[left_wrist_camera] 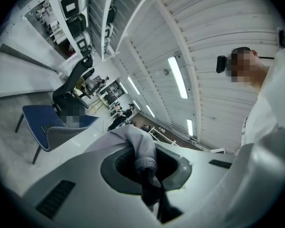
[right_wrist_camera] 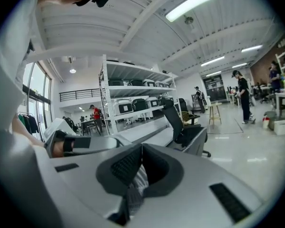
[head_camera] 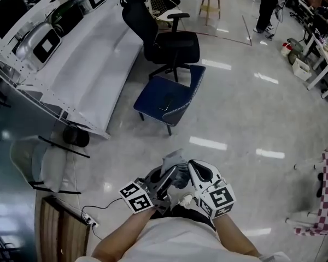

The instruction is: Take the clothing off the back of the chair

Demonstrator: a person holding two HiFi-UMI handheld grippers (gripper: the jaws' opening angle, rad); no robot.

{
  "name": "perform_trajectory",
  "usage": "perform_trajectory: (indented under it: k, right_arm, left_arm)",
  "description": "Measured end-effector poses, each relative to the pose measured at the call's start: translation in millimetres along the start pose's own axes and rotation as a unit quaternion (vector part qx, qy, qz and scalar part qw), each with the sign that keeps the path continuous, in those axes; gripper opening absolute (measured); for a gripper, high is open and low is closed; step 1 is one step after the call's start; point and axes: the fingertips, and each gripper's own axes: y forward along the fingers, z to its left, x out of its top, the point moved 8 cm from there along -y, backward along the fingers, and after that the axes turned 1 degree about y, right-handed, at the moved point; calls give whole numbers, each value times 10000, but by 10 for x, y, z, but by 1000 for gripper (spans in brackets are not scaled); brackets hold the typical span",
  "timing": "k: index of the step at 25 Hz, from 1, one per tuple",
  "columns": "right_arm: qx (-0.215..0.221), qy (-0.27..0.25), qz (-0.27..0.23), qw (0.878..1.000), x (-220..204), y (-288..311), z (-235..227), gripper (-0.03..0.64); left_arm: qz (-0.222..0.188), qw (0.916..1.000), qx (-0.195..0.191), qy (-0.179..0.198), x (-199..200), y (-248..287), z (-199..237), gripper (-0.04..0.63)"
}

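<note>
My left gripper (left_wrist_camera: 145, 167) has its jaws closed on a grey garment (left_wrist_camera: 133, 139), the ribbed cuff lying at the pinch. At left stands a blue chair (left_wrist_camera: 47, 127), with a black office chair (left_wrist_camera: 73, 87) behind it. A white sleeve (left_wrist_camera: 270, 113) is at right.

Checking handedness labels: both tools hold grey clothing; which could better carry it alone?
Left, probably: the left tool clamps a thick fold of the grey clothing, while the right tool pinches only a thin edge.
</note>
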Motion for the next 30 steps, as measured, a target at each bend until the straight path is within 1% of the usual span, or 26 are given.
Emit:
perform_trajectory:
  k: [3, 6, 12, 14, 18, 23, 30]
  right_arm:
    - [36, -5, -16, 10000, -1, -26, 69, 17]
    - [-15, -46, -27, 10000, 14, -82, 139, 17]
    - [-260, -147, -72, 9995, 66, -198, 156, 17]
    - [-318, -193, -69, 9993, 85, -181, 188, 17]
    - [-448, -254, -117, 9986, 165, -89, 324, 17]
    - [-496, -361, -110, 9981, 229, -9, 459, 17]
    - [-632, -404, -85, 9971, 256, 65, 578, 17]
  left_arm:
    - [-43, 10000, 33, 47, 16, -64, -32, 37]
    - [-37, 10000, 6, -7, 7, -82, -27, 37]
    - [-52, 9996, -240, 98, 30, -30, -138, 37]
    - [-67, 9995, -302, 66, 45, -67, -140, 37]
    - [-18, 9991, -422, 29, 152, -179, -78, 38]
    - [-46, 9985, -542, 63, 321, -208, 11, 37]
    - [58, 9975, -708, 6, 420, -240, 111, 37]
